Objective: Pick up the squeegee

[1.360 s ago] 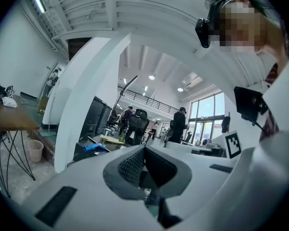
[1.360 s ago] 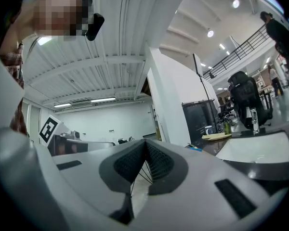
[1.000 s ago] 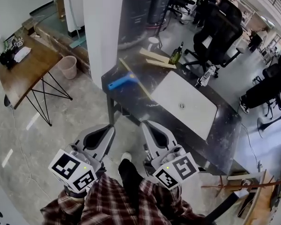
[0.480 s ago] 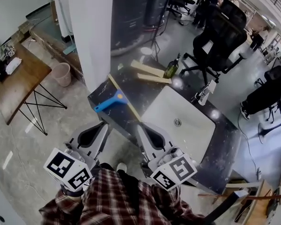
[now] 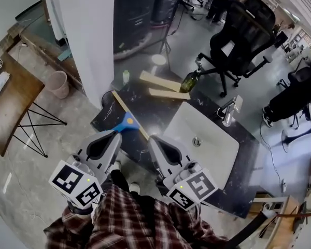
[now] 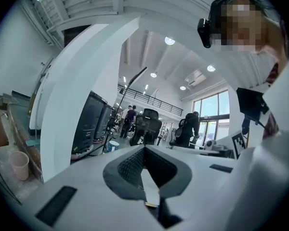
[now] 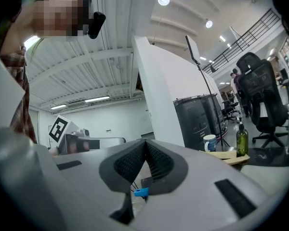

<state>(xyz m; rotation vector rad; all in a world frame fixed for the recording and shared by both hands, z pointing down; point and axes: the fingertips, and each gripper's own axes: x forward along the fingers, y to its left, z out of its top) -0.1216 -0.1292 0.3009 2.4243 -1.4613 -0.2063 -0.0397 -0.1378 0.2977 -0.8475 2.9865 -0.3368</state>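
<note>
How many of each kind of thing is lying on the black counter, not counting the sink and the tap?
squeegee: 1
wooden planks: 2
green bottle: 1
mug: 1
Total: 5
</note>
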